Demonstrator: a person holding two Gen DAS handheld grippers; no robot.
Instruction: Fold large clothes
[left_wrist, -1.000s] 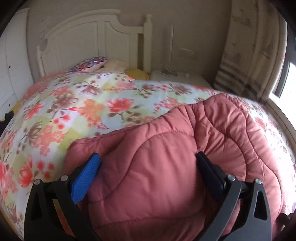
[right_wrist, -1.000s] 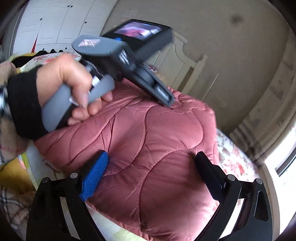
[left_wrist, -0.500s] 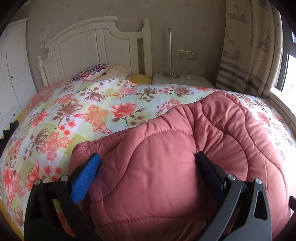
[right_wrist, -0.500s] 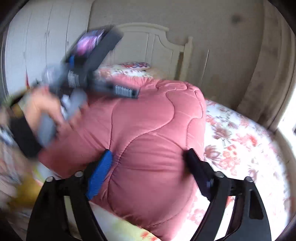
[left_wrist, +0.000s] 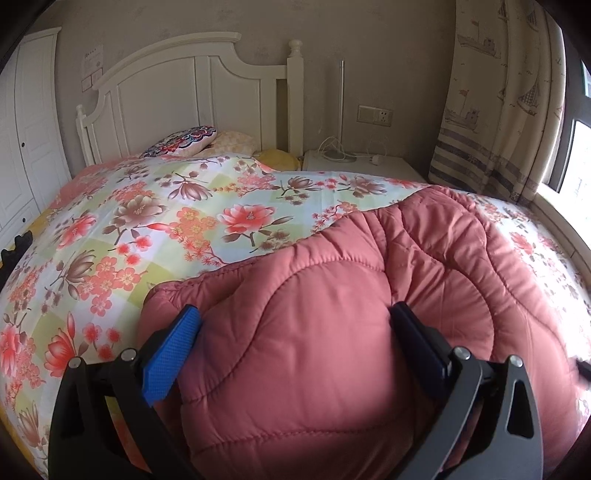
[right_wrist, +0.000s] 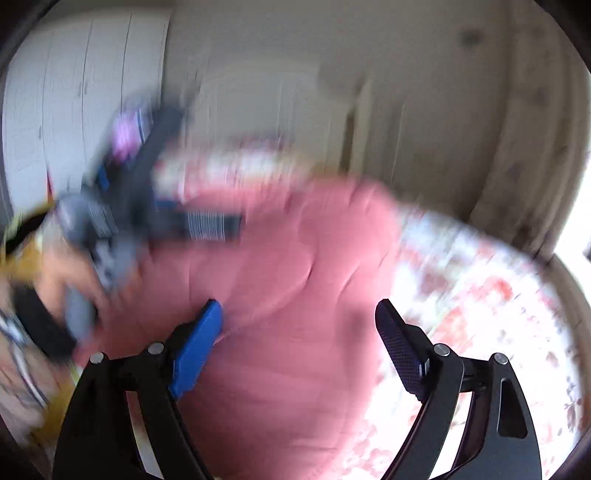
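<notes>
1. Here, a bulky pink quilted coat (left_wrist: 332, 332) lies folded into a thick bundle on the bed, on top of a floral bedspread (left_wrist: 155, 236) with red and brown blossoms.
2. In the left wrist view the left gripper (left_wrist: 295, 343) has its fingers spread wide, the blue pad (left_wrist: 173, 354) at the bundle's left flank and the dark pad (left_wrist: 417, 343) sunk into a crease on the right. The padded cloth bulges between them; whether the pads press it or merely rest against it cannot be told.
3. The right gripper (right_wrist: 299, 339), seen in its own blurred view, has its jaws opening. The pink coat (right_wrist: 295, 295) fills the space between them. The blue pad (right_wrist: 199, 347) lies against the cloth on the left, while the dark pad (right_wrist: 399, 354) stands free of it, over the coat's right edge with the bedspread (right_wrist: 480, 295) behind.
4. In that same view the person's left hand (right_wrist: 70, 280) shows at the left, smeared by motion, wrapped round the grey handle of the other tool, with a dark cuff (right_wrist: 40, 325) at the wrist.
5. Behind the bed stands a white headboard (left_wrist: 184, 96), with a patterned cushion (left_wrist: 181, 142) against it. A white nightstand (left_wrist: 358, 166) with cables sits beside the bed, and a curtain (left_wrist: 506, 103) printed with ships hangs by the window at right.
</notes>
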